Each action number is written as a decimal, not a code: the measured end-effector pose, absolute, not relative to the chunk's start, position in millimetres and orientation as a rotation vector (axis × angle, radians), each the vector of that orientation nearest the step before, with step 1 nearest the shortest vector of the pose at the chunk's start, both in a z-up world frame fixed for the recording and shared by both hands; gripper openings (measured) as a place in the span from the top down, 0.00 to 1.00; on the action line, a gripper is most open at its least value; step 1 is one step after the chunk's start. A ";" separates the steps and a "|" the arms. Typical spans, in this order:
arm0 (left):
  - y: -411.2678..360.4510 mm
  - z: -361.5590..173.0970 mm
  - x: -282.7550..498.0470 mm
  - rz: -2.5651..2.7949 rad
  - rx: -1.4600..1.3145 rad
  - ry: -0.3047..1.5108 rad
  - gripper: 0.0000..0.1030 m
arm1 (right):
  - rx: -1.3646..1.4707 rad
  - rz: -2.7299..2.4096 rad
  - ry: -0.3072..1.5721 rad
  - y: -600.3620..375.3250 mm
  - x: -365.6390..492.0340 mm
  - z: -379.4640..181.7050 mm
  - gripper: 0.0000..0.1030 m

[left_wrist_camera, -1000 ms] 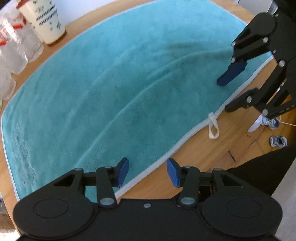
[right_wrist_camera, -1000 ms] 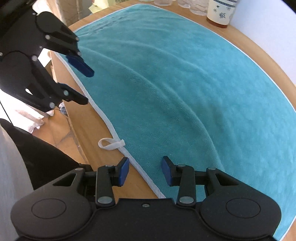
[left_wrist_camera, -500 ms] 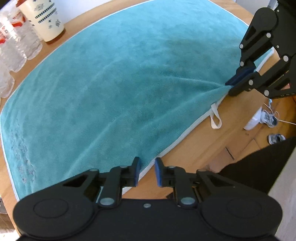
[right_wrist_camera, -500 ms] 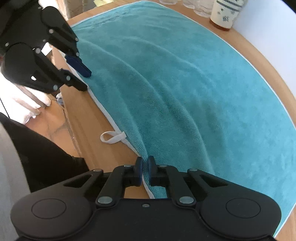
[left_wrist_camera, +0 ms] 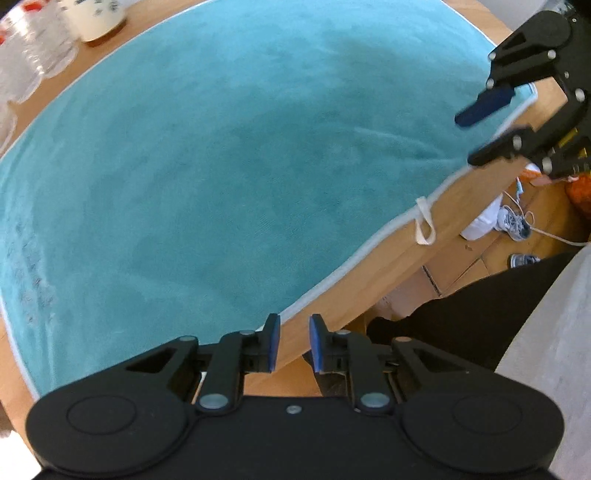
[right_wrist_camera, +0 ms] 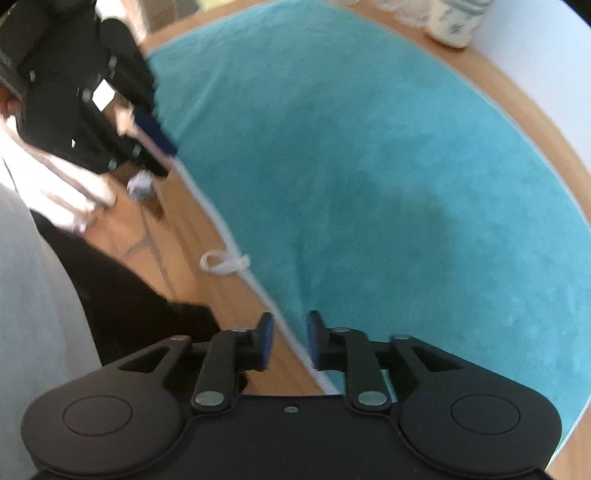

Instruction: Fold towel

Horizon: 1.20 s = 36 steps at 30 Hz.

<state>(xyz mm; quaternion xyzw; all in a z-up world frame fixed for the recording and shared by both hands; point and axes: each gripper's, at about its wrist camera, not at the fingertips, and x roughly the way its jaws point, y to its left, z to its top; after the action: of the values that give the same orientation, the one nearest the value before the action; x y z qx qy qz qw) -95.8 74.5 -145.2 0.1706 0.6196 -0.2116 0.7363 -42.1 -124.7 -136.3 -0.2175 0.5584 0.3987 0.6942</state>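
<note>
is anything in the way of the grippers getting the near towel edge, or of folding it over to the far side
Nothing visible. The towel lies flat and bare; its white edge runs right by the left gripper and between the opening jaws of the right gripper. The jar and bottles stand on the table beyond the far edge.

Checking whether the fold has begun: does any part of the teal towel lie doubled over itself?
No: in the left wrist view the towel lies spread in a single layer on the table, its white hem exposed.
</note>
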 end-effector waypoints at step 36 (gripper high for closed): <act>121.4 -151.1 -57.6 -0.202 0.212 1.328 0.53 | -0.346 0.502 1.324 -191.1 -27.0 -159.4 0.58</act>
<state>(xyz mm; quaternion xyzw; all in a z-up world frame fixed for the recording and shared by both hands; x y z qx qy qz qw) -57.6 121.4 -151.1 0.0979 0.6141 -0.0932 0.7776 -27.0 -191.1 -159.4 -0.1582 0.6051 0.2293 0.7458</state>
